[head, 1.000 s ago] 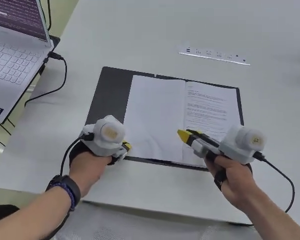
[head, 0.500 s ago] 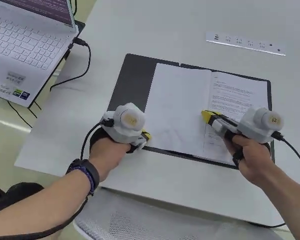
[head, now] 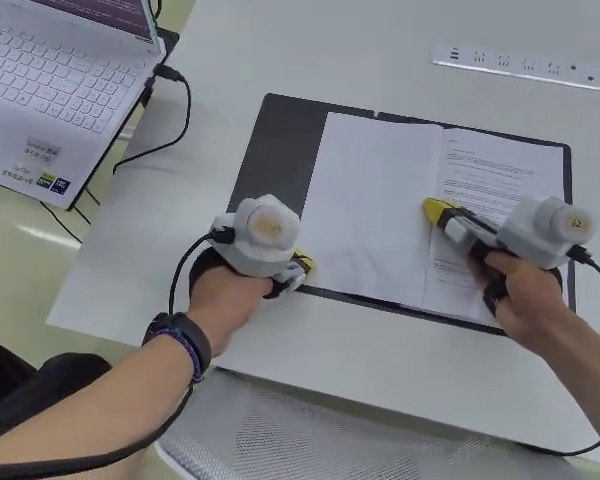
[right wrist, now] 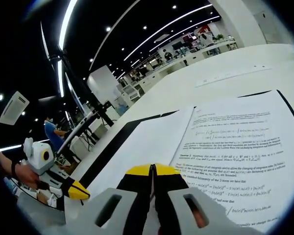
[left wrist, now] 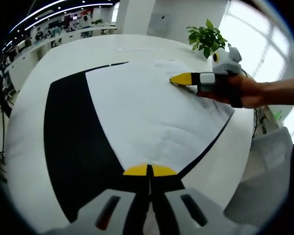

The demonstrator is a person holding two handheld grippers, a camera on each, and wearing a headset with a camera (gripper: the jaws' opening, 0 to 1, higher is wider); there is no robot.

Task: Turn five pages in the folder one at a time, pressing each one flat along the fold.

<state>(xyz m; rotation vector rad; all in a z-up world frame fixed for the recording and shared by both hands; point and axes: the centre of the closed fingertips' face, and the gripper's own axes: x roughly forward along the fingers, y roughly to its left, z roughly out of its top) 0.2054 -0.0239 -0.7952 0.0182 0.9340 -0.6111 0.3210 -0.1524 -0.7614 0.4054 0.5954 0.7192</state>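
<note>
The folder lies open on the white table, its black cover (head: 275,150) bare at the left. A blank white page (head: 370,200) lies flat beside a printed page (head: 500,190). My left gripper (head: 302,266) is shut, its yellow tips at the folder's near left edge by the blank page's corner (left wrist: 147,112). My right gripper (head: 433,209) is shut too, its tips down on the fold between the two pages. In the left gripper view my own jaws (left wrist: 149,170) meet, and the right gripper (left wrist: 181,78) lies across the page. The right gripper view has closed jaws (right wrist: 152,170) over the printed page (right wrist: 235,142).
A white laptop (head: 50,70) sits at the back left, with a black cable (head: 160,140) trailing toward the folder. A power strip (head: 520,68) lies at the far side of the table. The table's front edge runs just behind my hands, over a mesh chair seat (head: 280,440).
The head camera has swung, shifting the whole picture. My right gripper has slid a little farther from me along the fold. The left gripper stays at the folder's near edge.
</note>
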